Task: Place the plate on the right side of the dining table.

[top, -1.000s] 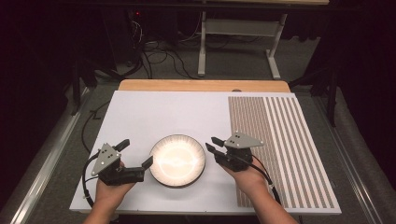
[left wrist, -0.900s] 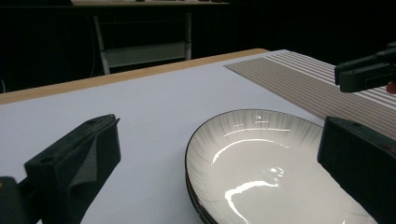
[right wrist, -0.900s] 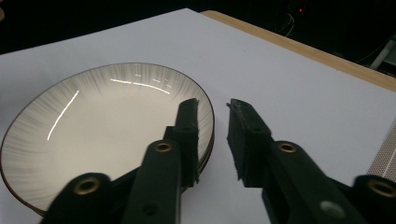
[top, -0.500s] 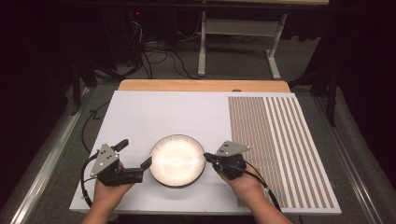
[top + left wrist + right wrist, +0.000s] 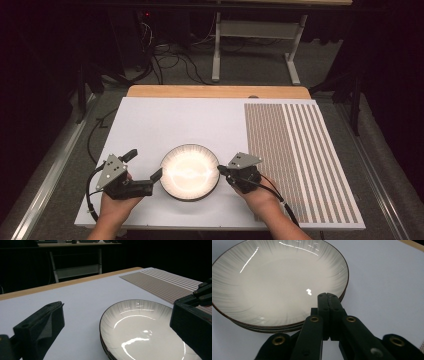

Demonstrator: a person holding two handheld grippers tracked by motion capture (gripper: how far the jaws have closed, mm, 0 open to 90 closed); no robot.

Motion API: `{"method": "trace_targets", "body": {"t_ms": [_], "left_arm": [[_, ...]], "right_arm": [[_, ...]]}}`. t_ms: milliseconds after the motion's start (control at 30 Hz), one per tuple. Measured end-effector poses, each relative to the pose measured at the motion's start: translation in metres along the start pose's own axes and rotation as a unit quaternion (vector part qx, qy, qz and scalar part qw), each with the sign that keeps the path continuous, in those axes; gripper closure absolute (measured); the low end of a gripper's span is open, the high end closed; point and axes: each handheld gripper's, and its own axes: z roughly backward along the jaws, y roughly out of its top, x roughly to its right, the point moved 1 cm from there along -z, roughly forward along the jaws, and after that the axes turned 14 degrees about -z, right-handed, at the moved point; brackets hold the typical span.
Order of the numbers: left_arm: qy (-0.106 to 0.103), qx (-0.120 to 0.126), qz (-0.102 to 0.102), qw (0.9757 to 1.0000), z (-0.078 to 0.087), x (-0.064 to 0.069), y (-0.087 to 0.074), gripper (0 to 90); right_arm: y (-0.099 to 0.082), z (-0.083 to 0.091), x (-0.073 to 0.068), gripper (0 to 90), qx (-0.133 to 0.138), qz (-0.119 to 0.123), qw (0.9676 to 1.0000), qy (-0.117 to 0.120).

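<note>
At the near edge of the table sits a stack of plates, directly btwn our tongs. Left tongs released, jaws wide beside the rim; right tongs clenched on nothing, tips touching the opposite rim, so nearer.

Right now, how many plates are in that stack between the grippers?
3, judging by the rims in the right gripper view: one stack of plates near the front edge of the white table, between the two grippers. The edges are dark, so another could be hidden underneath.
</note>
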Motion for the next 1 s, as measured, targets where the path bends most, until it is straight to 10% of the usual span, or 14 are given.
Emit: {"method": "trace_targets", "body": {"t_ms": [1000], "left_arm": [[0.003, -0.003, 0.021, 0.9998, 0.003, -0.007, -0.003, 0.2]], "right_arm": [[0.002, -0.011, -0.004, 90.0, -0.01, 0.001, 0.9997, 0.022]]}}
